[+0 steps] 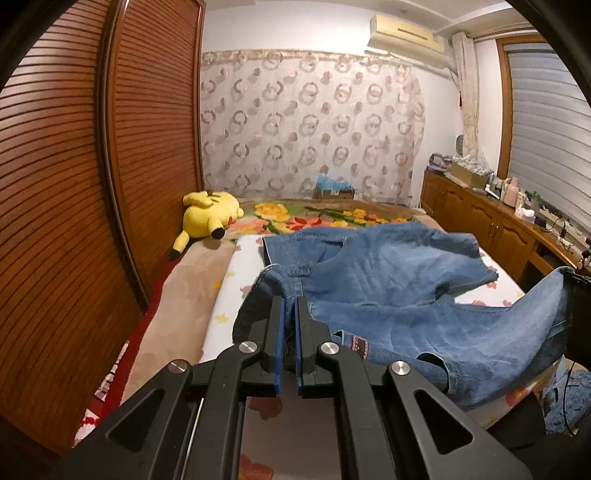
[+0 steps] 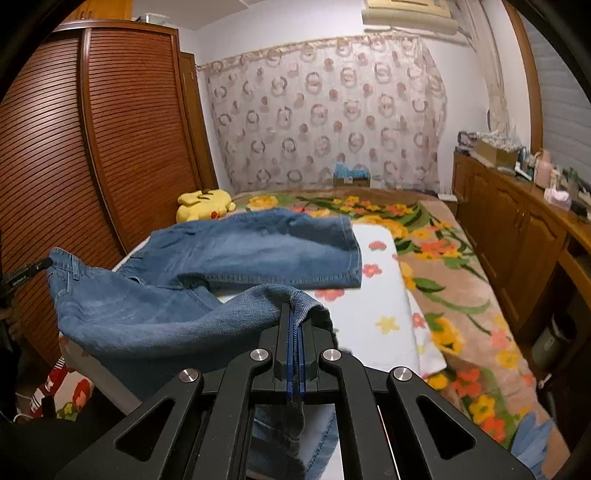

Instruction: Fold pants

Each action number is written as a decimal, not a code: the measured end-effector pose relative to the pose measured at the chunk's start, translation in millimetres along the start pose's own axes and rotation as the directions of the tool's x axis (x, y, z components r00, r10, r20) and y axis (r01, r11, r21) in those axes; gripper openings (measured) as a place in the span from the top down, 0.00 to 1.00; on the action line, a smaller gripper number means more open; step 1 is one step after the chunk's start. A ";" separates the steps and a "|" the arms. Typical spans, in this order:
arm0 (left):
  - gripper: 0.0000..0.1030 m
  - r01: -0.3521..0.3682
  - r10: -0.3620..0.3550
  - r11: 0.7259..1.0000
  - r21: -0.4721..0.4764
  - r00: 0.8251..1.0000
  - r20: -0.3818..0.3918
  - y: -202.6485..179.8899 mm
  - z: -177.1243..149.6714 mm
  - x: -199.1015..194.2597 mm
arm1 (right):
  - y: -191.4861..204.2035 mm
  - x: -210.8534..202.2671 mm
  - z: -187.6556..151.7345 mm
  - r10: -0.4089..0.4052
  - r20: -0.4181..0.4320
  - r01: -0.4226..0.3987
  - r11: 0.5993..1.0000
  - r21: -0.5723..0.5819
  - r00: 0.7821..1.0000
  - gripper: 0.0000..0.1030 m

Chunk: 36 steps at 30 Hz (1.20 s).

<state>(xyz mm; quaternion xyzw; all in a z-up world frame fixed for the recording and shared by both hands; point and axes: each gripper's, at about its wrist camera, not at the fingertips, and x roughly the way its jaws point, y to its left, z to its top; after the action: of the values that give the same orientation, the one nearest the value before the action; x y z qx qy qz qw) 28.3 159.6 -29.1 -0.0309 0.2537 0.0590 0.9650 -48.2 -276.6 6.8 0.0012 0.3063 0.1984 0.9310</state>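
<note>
nearest to me, the left gripper (image 1: 290, 301) has its blue-lined jaws drawn in on the waistband end of the pants (image 1: 388, 280), with dark denim pinched between them. the right gripper (image 2: 294, 308) is pressed tight together on a hem of one leg, the cloth bunched over its tips and a strip of it hanging down behind the pads. between the two, the blue jeans sag in a loose sling above the near end of the bed (image 2: 461, 295), while the other leg lies flat further up the bed on a white flowered sheet (image 2: 380, 317). beyond the jeans, on the bed's flowered blanket near its wardrobe side, a yellow plush toy (image 1: 208, 210) lies on its side. a slatted wooden wardrobe (image 1: 74, 192) runs along one side of the bed, a low wooden cabinet (image 2: 517, 229) cluttered with small things along the other. past the far end of the bed hangs a ring-patterned curtain (image 1: 310, 122), with an air conditioner (image 1: 404, 35) high above it.
</note>
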 end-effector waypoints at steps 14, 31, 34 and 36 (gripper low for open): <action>0.95 -0.019 0.020 1.000 -0.011 1.000 0.004 -10.1 18.1 48.3 | -11.8 49.2 37.9 0.005 -0.026 -0.006 0.999 -0.033 1.000 0.99; 0.95 -0.007 0.007 1.000 -0.003 1.000 0.015 -16.8 87.6 93.7 | -33.6 107.5 93.0 -0.011 0.035 0.012 0.999 -0.035 0.999 0.99; 0.95 -0.009 0.009 1.000 -0.004 1.000 -0.003 -17.4 90.0 108.6 | -37.0 127.7 93.9 -0.019 0.012 0.019 0.999 -0.033 1.000 0.99; 0.95 -0.010 0.009 1.000 -0.005 1.000 -0.024 -18.1 89.1 121.4 | -37.1 138.2 91.2 -0.020 -0.009 0.020 0.999 -0.028 1.000 0.99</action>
<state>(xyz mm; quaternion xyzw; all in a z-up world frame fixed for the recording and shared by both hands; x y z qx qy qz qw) 178.9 161.5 -10.9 -0.0327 0.2653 0.0638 0.9615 118.9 -248.8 -2.4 -0.0160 0.3078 0.1935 0.9314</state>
